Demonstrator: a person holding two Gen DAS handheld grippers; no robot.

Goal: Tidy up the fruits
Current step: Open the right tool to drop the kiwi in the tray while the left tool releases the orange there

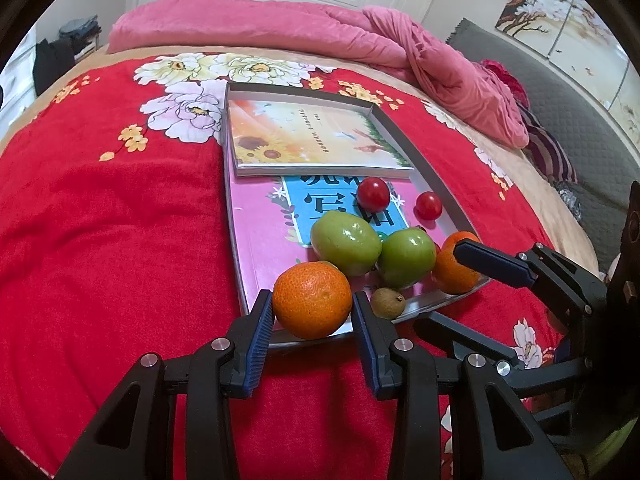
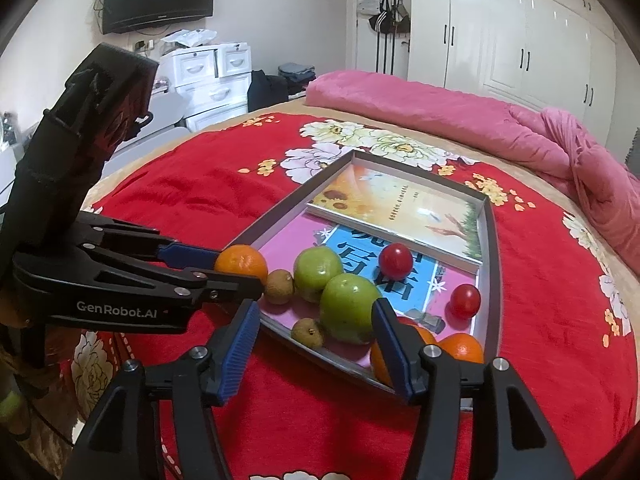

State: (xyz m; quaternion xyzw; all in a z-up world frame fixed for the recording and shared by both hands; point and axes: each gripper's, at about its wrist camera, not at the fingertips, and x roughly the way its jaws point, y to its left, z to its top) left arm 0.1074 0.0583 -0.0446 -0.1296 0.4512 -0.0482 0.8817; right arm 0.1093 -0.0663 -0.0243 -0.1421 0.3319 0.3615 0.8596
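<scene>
The left gripper (image 1: 313, 312) reaches forward and level, its black arms spread to either side and its blue-padded fingers (image 1: 262, 320) closed against both flanks of an orange (image 1: 312, 299). The right gripper (image 2: 314, 342) comes in low from the right side with its fingers (image 2: 240, 344) spread wide apart, gripping nothing. Its upper finger points across in front of the left gripper.

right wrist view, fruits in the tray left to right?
Orange held in the left claw → brown fruit beside it → second brown fruit at the near rim → far green fruit → near green fruit → far red fruit → right red fruit. The two oranges behind the right claw are left out.
</scene>
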